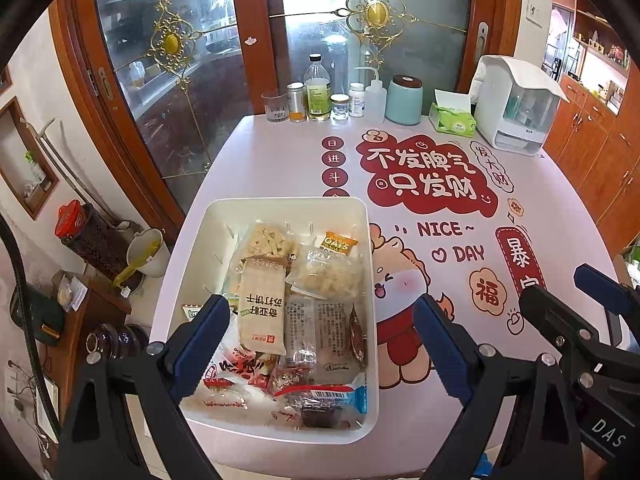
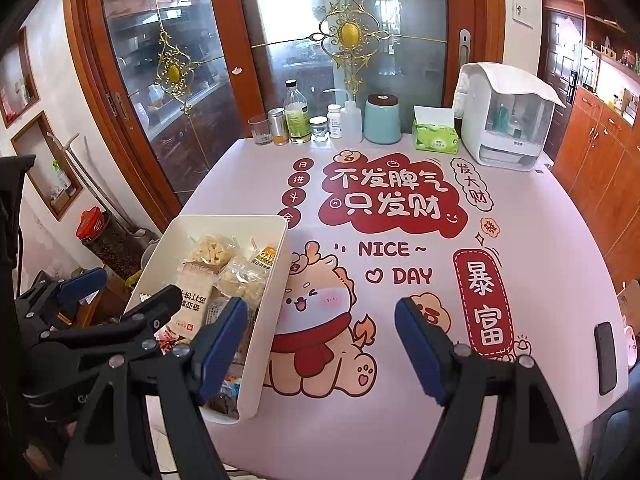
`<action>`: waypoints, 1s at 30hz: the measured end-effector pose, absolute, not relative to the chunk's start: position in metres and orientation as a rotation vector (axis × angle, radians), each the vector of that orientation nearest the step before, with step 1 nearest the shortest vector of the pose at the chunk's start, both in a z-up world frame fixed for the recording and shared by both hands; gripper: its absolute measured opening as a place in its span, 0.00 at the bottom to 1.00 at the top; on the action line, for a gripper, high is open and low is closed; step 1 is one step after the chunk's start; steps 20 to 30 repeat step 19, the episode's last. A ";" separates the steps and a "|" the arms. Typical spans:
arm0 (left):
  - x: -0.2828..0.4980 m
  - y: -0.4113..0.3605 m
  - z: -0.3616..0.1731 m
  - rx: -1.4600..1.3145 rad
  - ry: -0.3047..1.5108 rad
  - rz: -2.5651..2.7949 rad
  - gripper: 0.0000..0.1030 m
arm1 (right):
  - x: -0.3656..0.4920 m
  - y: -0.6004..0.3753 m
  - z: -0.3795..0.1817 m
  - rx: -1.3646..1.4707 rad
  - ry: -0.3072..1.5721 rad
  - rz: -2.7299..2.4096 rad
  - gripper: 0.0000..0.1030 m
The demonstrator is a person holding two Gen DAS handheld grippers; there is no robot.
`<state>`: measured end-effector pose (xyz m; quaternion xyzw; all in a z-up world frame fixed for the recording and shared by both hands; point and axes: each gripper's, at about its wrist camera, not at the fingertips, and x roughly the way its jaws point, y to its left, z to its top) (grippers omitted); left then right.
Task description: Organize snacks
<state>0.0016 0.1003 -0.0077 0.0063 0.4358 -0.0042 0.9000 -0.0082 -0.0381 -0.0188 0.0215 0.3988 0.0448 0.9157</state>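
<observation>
White plastic tray [image 1: 224, 216] of mixed snacks sits at the counter's [image 1: 440, 420] left edge; left gripper [image 1: 320, 344] hovers over it with jaws apart, right gripper [image 2: 320, 344] likewise empty; probably best to pinch one packet [image 1: 262, 308] squarely, avoiding neighbours.

Both grippers gaping, empty
Left gripper [image 1: 320, 344] fills the lower frame, tilted downward; right gripper [image 2: 322, 344] likewise, fingers spread apart.
</observation>
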 end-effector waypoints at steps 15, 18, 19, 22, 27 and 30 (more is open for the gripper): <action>0.002 0.104 -0.017 0.014 0.914 -0.013 0.90 | -0.008 -0.039 -0.024 0.051 0.831 0.091 0.75; 0.000 0.106 -0.020 0.014 0.919 -0.017 0.90 | -0.010 -0.040 -0.029 0.055 0.836 0.088 0.75; 0.000 0.106 -0.020 0.015 0.919 -0.019 0.90 | -0.011 -0.040 -0.030 0.055 0.837 0.086 0.75; 0.000 0.106 -0.020 0.015 0.919 -0.019 0.90 | -0.011 -0.040 -0.030 0.055 0.837 0.086 0.75; 0.000 0.106 -0.020 0.015 0.919 -0.019 0.90 | -0.011 -0.040 -0.030 0.055 0.837 0.086 0.75; 0.000 0.106 -0.020 0.015 0.919 -0.019 0.90 | -0.011 -0.040 -0.030 0.055 0.837 0.086 0.75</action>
